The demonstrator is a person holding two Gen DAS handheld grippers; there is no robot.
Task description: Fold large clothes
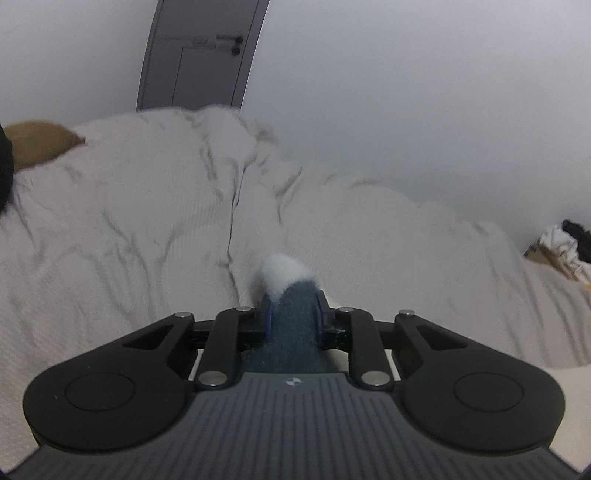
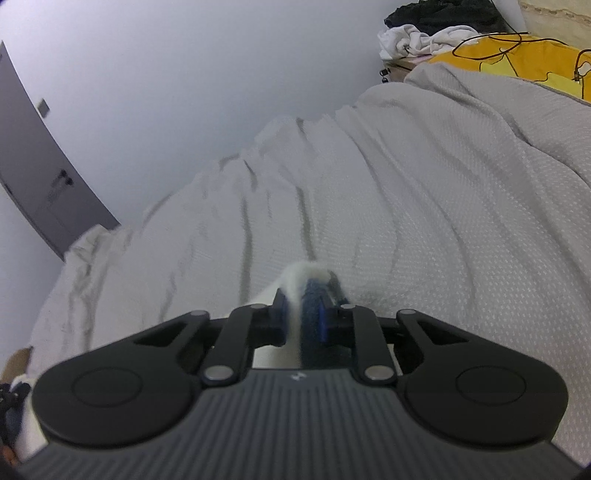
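Left gripper (image 1: 293,314): jaws drawn in close, clamped on a fold of garment (image 1: 291,295), dark blue fleece-like cloth with a white fluffy edge poking out past the fingertips. Blue pads pressing the cloth from both sides. Rest of the garment running back under the gripper body, out of sight.

Right gripper (image 2: 304,310): jaws likewise narrowed, pinching a bunched strip of the same garment (image 2: 308,295), white fluff on the left side, dark blue on the right, a white tuft sticking up beyond the tips.

Both held pieces lifted just above a bed covered by a rumpled, off-white textured blanket (image 1: 147,221), creased in long ridges toward its far edge. Beyond the far edge, a pale wall (image 1: 406,92) and a grey door (image 1: 199,55).

At the bed's left end, a brown pillow (image 1: 40,142), partly visible. At the right end, a yellow cover (image 2: 517,55) with thin cables on it, and behind that a heap of white and black clothes (image 2: 424,33).
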